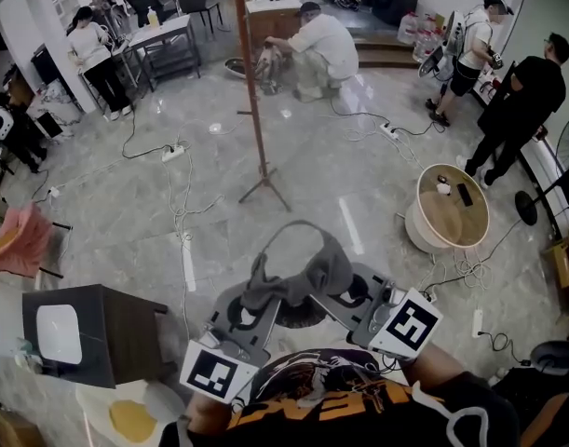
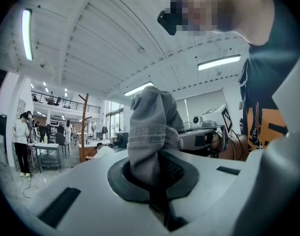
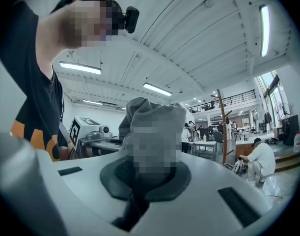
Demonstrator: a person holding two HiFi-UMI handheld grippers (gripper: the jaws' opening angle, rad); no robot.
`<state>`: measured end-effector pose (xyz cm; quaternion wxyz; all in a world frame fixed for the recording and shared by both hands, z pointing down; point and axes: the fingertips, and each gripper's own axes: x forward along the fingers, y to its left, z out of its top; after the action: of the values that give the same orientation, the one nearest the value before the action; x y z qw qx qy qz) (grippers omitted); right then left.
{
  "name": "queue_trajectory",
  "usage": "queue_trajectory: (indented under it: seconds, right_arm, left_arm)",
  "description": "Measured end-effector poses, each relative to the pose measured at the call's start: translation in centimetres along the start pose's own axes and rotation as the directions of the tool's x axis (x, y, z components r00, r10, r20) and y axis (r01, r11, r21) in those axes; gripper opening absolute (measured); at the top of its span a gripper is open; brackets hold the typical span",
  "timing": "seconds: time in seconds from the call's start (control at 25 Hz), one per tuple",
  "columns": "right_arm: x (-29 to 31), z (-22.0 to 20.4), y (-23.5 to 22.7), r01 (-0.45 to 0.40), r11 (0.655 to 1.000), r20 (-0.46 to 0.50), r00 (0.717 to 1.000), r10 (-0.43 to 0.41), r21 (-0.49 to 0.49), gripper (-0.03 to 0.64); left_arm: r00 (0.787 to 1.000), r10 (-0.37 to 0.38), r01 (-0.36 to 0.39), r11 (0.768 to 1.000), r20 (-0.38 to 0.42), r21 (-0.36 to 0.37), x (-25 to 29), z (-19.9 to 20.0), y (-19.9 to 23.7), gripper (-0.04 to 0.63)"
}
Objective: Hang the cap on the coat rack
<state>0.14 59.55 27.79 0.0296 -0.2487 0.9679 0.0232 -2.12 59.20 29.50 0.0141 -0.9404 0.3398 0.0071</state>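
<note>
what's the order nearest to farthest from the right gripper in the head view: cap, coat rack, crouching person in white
1. cap, clamped in the right gripper, bottom centre.
2. coat rack, standing ahead on the floor, slightly left.
3. crouching person in white, beyond the rack, near the top.

open floor before coat rack, cables across

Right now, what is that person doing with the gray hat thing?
A person holds a gray cap with two handheld tools: the left gripper and the right gripper are both shut on it. The wooden coat rack stands across the floor ahead, so the cap is not hung yet.
</note>
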Motion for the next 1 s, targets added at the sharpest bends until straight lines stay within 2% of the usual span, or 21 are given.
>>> queue_trajectory:
  seconds: [0.44,0.68,1.0]
  right_arm:
    - [3.9,-0.9,0.5,0.056,0.998,-0.002,0.998,-0.056,0.004,0.023]
    - [3.8,-1.1,-4.2,0.055,0.998,0.002,0.998,-0.055,0.011,0.023]
    - [5.5,-0.7,-12.4,0.001,1.0,0.03,1.0,-0.001,-0.005,0.023]
  left_arm:
    - [0.999,-0.051,0.051,0.999,-0.004,0.003,-1.9,-0.7,3.7,0.032]
    - [0.999,-0.05,0.05,0.999,-0.018,-0.008,2.4,-1.1,5.4,0.032]
    - [1.0,-0.004,0.004,1.0,-0.011,-0.003,9.6,-0.7,10.1,0.032]
